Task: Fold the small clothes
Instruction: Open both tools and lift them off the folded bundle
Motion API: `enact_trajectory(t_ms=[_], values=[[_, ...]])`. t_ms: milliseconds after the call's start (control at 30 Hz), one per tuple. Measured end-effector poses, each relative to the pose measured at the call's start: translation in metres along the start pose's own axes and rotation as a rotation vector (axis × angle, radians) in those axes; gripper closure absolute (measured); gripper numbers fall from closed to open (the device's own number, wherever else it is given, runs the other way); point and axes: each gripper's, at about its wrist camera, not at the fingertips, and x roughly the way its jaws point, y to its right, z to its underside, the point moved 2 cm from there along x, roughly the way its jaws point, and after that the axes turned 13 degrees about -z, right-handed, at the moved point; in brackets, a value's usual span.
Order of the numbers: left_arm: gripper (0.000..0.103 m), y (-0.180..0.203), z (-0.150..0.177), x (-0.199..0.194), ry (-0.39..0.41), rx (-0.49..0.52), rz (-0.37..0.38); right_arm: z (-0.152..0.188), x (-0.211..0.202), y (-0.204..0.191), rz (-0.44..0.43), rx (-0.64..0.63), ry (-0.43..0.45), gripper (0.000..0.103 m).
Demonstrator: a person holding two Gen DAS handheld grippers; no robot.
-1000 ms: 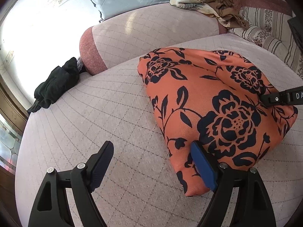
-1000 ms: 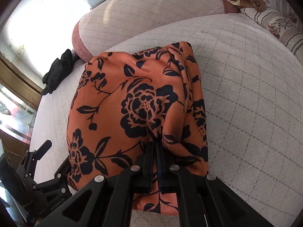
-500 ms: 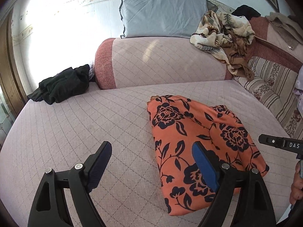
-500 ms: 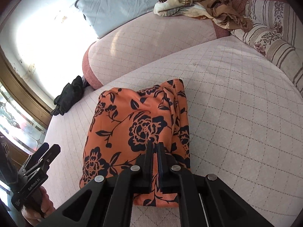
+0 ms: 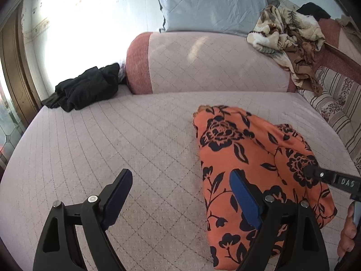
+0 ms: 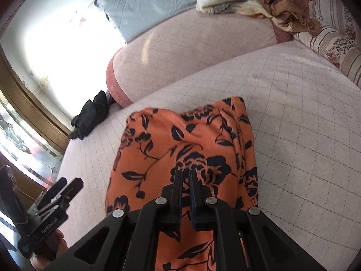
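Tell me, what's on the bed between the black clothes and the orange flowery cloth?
Nothing: between the black clothes and the orange flowery cloth lies only bare pink quilted bedcover. The left wrist view shows it best.

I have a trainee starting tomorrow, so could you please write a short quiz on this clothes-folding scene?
1. True or false: the left tool grips the orange floral garment.
2. Which item lies by the bolster's red end? A) black garment B) grey pillow C) striped cushion
3. Fill in: the right tool's jaws are ____.

Key:
1. False: its jaws stand wide apart, having just opened further, with nothing between them.
2. A
3. shut; whether they pinch cloth cannot be told.
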Motion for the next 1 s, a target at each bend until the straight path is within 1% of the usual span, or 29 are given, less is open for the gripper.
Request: enact_trajectory(t_ms=[33,67,100,167,200,233,300,333,400,433,467,500,533,633,700,767,867,1000], values=[[0.003,0.01,0.006,0.015,-0.082,0.042,0.011,0.005,0.015,0.007,0.025,0.023,-0.071,0.093],[0.003,0.023,0.015,0.031,-0.17,0.106,0.043,0.011,0.025,0.014,0.014,0.052,-0.11,0.093],[0.003,0.031,0.022,0.041,-0.208,0.137,0.062,0.011,0.025,0.017,-0.002,0.065,-0.091,0.093],[0.002,0.028,0.02,0.035,-0.169,0.109,0.054,0.007,0.02,0.015,-0.003,0.068,-0.101,0.093],[0.003,0.026,0.016,0.03,-0.159,0.117,0.054,0.005,0.015,0.014,-0.01,0.067,-0.09,0.093],[0.003,0.023,0.011,0.022,-0.129,0.118,0.056,0.003,0.007,0.012,-0.02,0.06,-0.054,0.093],[0.003,0.014,0.004,0.006,-0.042,0.088,0.026,-0.001,-0.009,0.007,-0.03,0.023,0.019,0.09],[0.003,0.01,0.002,-0.001,-0.016,0.077,0.016,-0.003,-0.017,0.004,-0.04,0.003,0.056,0.089],[0.003,0.004,0.0,-0.009,0.013,0.062,-0.008,-0.007,-0.032,0.001,-0.051,-0.019,0.129,0.071],[0.003,0.002,-0.001,-0.013,0.032,0.062,-0.033,-0.008,-0.038,0.002,-0.059,-0.013,0.16,0.042],[0.003,0.002,-0.001,-0.017,0.052,0.068,-0.055,-0.011,-0.043,0.003,-0.069,0.0,0.188,0.015],[0.003,0.001,-0.001,-0.02,0.069,0.074,-0.07,-0.012,-0.049,0.004,-0.072,0.012,0.231,0.015],[0.003,0.001,-0.002,-0.022,0.079,0.079,-0.081,-0.012,-0.054,0.003,-0.073,0.01,0.253,0.015],[0.003,0.004,0.001,-0.025,0.09,0.099,-0.098,-0.016,-0.061,0.003,-0.055,0.008,0.269,0.015],[0.003,0.007,0.0,-0.024,0.083,0.108,-0.102,-0.018,-0.063,0.005,-0.053,0.022,0.274,0.015],[0.003,0.009,0.002,-0.025,0.079,0.12,-0.084,-0.019,-0.063,0.009,-0.053,0.051,0.272,0.015],[0.003,0.012,0.004,-0.031,0.096,0.131,-0.068,-0.021,-0.059,0.012,-0.058,0.081,0.271,0.015],[0.003,0.013,0.004,-0.034,0.102,0.118,-0.025,-0.022,-0.052,0.01,-0.038,0.075,0.261,0.015]])
